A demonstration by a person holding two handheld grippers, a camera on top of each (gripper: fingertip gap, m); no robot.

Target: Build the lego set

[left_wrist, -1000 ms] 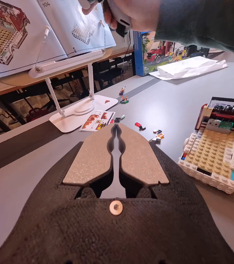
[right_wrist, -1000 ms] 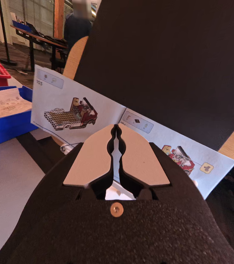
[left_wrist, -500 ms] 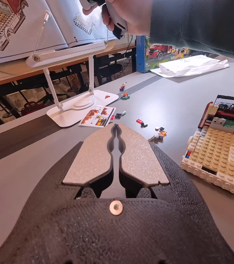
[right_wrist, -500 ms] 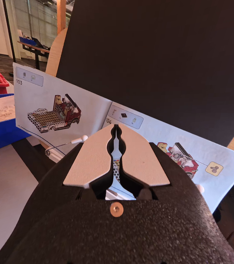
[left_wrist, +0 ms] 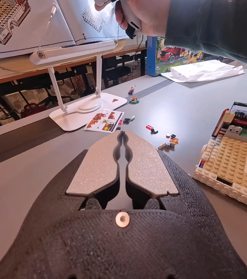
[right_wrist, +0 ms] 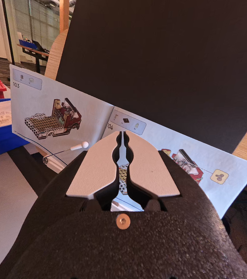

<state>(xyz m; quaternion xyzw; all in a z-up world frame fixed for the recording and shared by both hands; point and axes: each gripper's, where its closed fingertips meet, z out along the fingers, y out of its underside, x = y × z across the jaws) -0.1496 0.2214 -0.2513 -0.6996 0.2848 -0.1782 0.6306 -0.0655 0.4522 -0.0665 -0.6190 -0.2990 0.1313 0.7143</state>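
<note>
I've got my left gripper [left_wrist: 122, 131] low over the grey table [left_wrist: 29, 173], jaws pressed together with nothing between them. Just right of it sits the half-built truck [left_wrist: 231, 154]: tan studded bed with white edging done, dark red cab begun at its far end, no roof or walls over the bed, so plenty left, I'd say. Beyond the truck's left corner lies a scatter of loose pieces [left_wrist: 168, 141], then a sticker sheet [left_wrist: 104, 123] with some stickers unused, a small campfire build [left_wrist: 134, 100] farther out, and the set box [left_wrist: 165, 55] past the truck. My right gripper [right_wrist: 123, 132], jaws likewise closed and empty, is up at the instruction booklet [right_wrist: 62, 111] on its white stand [left_wrist: 88, 108], open deep into the steps.
</note>
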